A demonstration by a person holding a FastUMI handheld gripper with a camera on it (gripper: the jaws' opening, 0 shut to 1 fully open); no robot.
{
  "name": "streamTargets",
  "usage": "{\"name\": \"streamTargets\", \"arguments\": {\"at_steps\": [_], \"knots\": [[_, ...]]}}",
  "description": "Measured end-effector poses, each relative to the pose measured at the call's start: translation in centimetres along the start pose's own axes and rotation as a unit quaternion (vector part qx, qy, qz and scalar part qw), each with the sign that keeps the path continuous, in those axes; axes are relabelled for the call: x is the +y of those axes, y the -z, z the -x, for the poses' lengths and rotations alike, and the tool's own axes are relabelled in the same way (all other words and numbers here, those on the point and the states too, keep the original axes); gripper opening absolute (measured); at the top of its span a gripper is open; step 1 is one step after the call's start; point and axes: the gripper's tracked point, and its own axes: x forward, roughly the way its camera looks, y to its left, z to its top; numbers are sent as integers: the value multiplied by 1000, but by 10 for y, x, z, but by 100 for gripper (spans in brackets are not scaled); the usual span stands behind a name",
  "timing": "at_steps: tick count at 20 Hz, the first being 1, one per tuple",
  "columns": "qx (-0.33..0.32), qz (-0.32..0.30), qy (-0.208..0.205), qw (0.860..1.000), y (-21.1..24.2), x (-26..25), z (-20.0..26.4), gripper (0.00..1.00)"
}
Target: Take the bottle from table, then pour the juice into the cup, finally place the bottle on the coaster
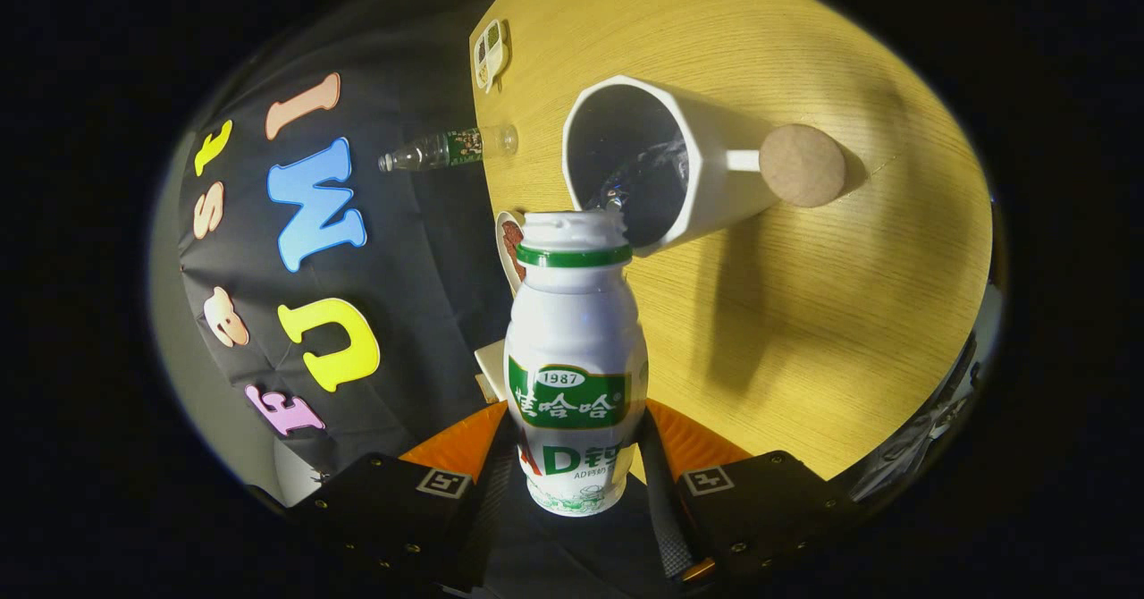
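My gripper (576, 469) rolled sideways, both fingers clamped on bottle (575, 358). Bottle mouth at cup (666, 165) rim just ahead, liquid streaming in. Coaster (802, 165) beyond cup.

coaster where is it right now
In the gripper view the round coaster lies on the table beyond the cup, by its handle, far ahead of the tool holding the bottle.

White bottle (575, 358) with green band, white cup (688, 165), tan coaster (802, 165), yellow wood-grain table (804, 313)
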Motion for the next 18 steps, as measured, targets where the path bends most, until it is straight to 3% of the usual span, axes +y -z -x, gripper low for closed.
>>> {"name": "streamTargets", "arguments": {"at_steps": [18], "knots": [[40,-60,11,997,0,8,3,71]]}}
